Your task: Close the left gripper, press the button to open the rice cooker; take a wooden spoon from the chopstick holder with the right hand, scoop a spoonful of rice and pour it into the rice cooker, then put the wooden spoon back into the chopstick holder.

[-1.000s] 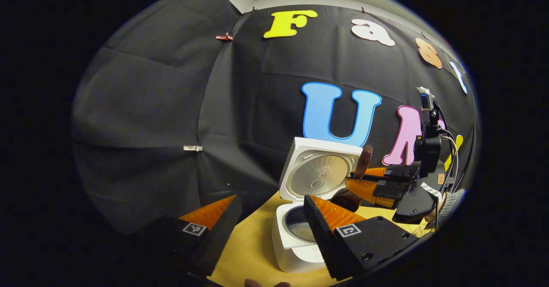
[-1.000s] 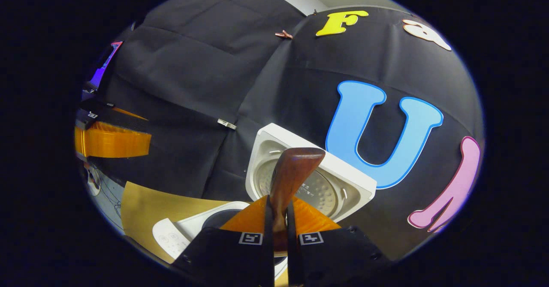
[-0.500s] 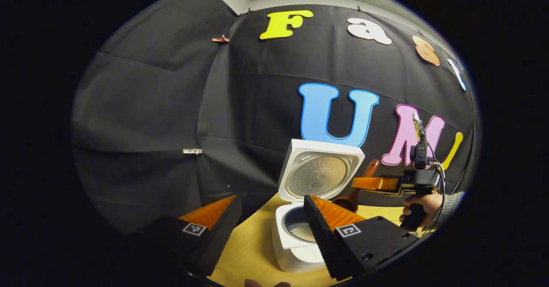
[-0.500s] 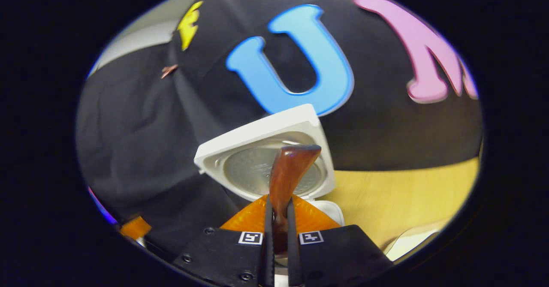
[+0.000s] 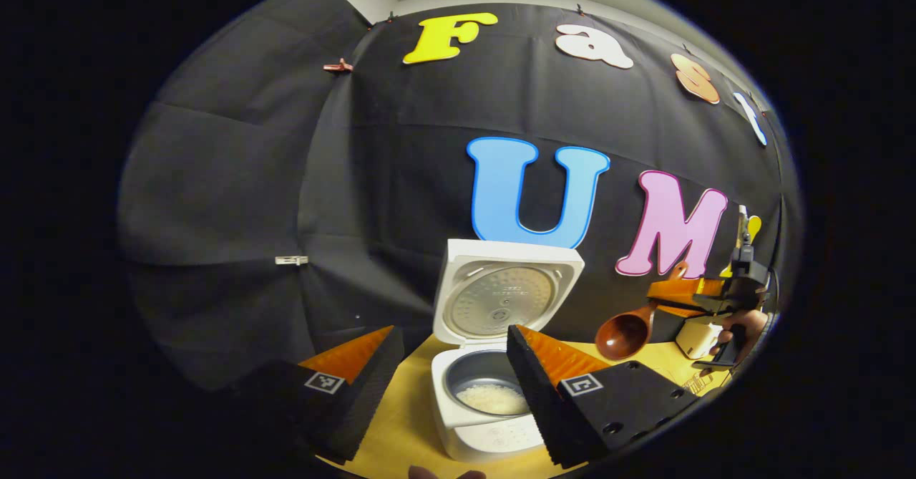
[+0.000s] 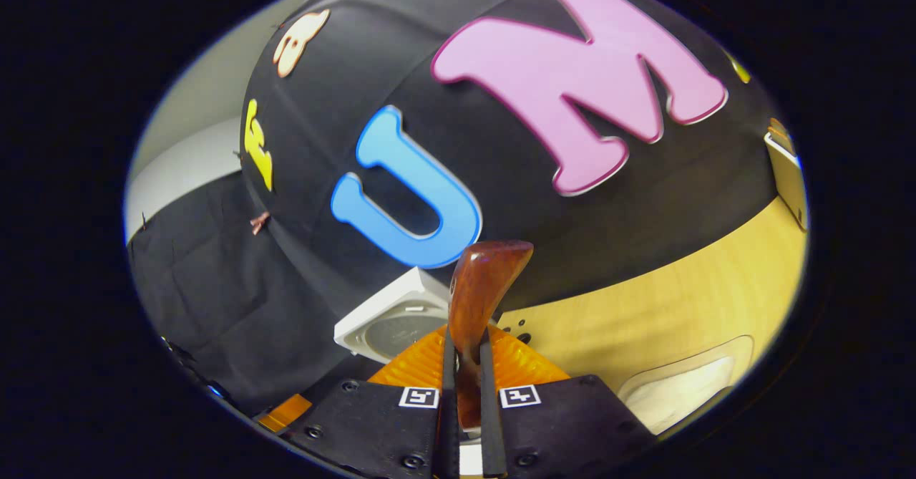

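Observation:
The white rice cooker (image 5: 478,432) stands open on the table, its lid (image 5: 507,291) upright and white rice (image 5: 492,397) lying in the pot. My left gripper (image 5: 452,386) hovers open just in front of the cooker with nothing between its fingers. To the right of the cooker my right gripper (image 5: 655,294), held by a hand (image 5: 744,321), is shut on the handle of the brown wooden spoon (image 5: 624,334), whose bowl hangs low toward the cooker. In the right gripper view the spoon (image 6: 485,286) sticks up between the closed fingers of the right gripper (image 6: 465,393), with the cooker lid (image 6: 390,319) behind it.
The yellow wooden table (image 6: 665,314) runs to the black cloth wall. A shallow white container (image 6: 683,393) lies at the lower right of the right gripper view. A pale boxy object (image 5: 698,337) stands on the table behind the right gripper.
The right gripper has carried the spoon from above the open cooker off to the right and rolled over. Rice now shows in the pot. The left gripper has stayed open, nearly still.

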`<state>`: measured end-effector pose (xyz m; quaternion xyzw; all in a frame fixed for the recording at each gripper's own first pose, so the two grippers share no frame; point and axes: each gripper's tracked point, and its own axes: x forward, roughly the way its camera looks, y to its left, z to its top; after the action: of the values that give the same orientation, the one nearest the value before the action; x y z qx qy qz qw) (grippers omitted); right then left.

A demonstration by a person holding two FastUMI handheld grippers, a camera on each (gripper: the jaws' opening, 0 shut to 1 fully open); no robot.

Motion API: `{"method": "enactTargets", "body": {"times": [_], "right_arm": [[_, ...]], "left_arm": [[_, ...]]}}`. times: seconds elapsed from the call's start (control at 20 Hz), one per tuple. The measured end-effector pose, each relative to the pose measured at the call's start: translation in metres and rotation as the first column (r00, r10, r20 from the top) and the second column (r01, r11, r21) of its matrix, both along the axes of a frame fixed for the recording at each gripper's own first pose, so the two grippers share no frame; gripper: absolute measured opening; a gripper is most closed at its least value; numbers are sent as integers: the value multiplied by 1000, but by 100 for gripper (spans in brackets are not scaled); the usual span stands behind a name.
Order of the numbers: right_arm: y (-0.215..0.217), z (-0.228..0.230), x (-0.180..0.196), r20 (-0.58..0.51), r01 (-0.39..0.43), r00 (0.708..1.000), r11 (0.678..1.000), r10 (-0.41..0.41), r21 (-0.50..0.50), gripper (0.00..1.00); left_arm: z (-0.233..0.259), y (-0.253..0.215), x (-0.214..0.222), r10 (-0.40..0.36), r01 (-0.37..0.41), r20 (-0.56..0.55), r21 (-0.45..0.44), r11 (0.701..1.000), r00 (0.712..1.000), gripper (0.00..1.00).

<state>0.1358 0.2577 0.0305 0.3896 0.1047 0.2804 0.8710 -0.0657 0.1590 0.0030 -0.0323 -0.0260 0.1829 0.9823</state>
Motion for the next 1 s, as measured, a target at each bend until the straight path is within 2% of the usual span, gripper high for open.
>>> {"method": "enactTargets", "body": {"times": [0.25,0.45,0.6,0.85,1.0], "right_arm": [[-128,-3,-6,25,153,988,987,-152,-40,16],[-226,-25,-20,10,280,960,958,-280,-63,16],[-292,-57,-31,-19,356,933,927,-360,-120,16],[-352,-127,-40,-78,409,897,883,-436,-232,16],[-361,-169,-40,-121,389,892,877,-435,-282,16]], "left_arm": [[8,-28,34,-73,73,-8,21,997,997,94],[12,-50,55,-114,114,-15,31,993,993,94],[13,-67,67,-135,136,-21,28,990,991,94],[10,-95,81,-161,163,-41,31,986,986,94],[13,-108,85,-162,164,-56,44,985,985,94]]}}
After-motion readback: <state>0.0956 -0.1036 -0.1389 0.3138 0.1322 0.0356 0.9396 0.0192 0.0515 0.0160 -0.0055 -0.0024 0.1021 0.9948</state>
